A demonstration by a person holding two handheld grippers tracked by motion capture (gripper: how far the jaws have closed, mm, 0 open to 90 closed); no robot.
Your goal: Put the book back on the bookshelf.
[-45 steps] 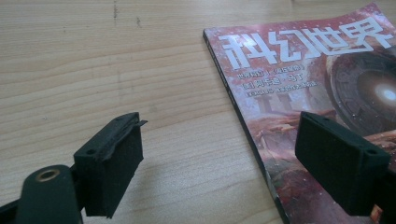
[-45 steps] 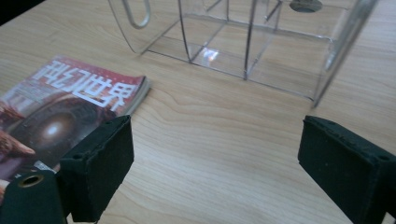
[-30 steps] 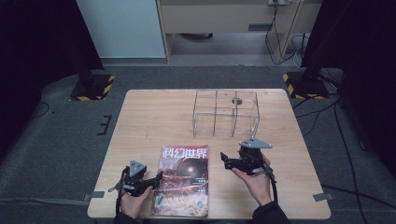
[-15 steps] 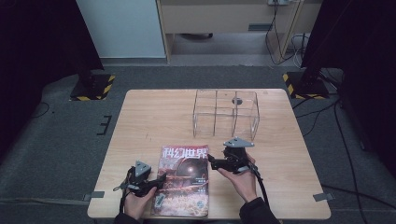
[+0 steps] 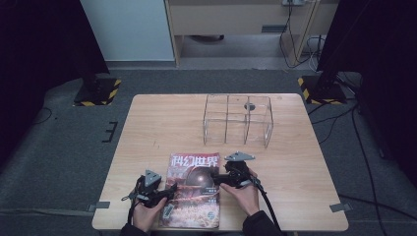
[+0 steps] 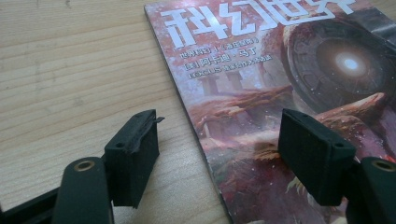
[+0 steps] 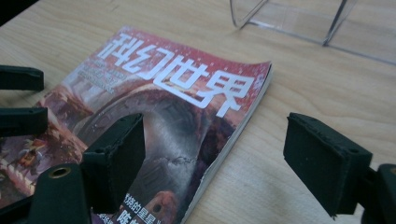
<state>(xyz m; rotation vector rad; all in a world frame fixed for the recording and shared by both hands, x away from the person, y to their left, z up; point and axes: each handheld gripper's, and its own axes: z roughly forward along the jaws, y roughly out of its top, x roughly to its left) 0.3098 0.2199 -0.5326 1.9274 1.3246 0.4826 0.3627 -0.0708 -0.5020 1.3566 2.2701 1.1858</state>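
Magazine (image 5: 193,189) lies flat, cover up, at the near edge of the surface (image 5: 162,123), between my two hands. Left claw (image 6: 217,154) wide, straddling the spine edge: one jaw over bare wood, the other over the cover, nothing pinched. Right claw (image 7: 215,163) also wide, though its jaws have just been closing, astride the page edge, which curls up slightly. My guess: flanking both long edges steadies it for a lift. Clear acrylic divider rack (image 5: 238,120) stands well behind.

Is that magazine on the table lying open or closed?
Closed. The magazine lies flat on the table with its front cover and title facing up; the right gripper view shows its pages stacked under the cover.
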